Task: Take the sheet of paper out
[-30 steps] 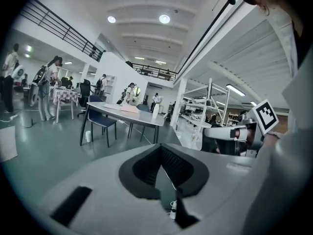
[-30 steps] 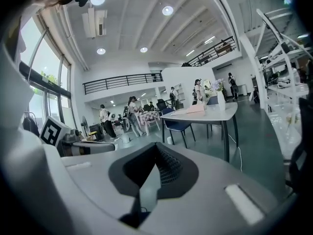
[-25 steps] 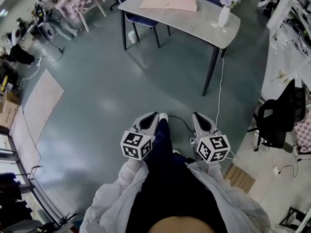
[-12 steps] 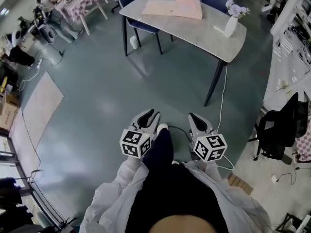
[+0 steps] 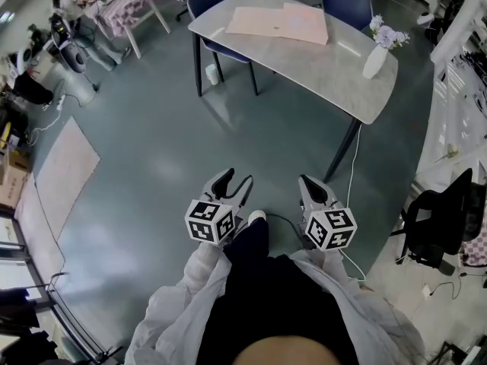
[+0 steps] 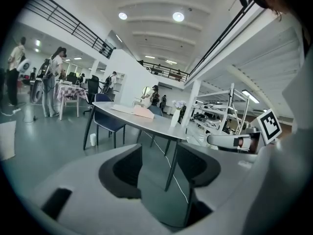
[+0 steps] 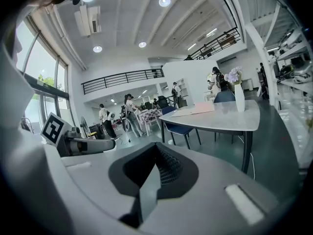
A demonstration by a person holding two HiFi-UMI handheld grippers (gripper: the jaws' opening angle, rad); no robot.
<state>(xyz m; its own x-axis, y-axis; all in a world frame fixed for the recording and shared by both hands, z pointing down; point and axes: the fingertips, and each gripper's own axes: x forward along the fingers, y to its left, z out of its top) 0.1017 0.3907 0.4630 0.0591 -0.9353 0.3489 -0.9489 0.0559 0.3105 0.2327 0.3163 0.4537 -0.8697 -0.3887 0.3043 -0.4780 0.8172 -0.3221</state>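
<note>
Left gripper (image 5: 236,179): jaws opening, nothing between them. Right gripper (image 5: 307,182): jaws together, empty. Sheet of paper (image 5: 278,23) (pink) lies at table's (image 5: 327,71) far-left end, well apart from both.

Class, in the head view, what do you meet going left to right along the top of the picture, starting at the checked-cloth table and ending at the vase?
Checked-cloth table → pink paper, lying on the grey table → white vase of flowers, near that table's right end.
</note>
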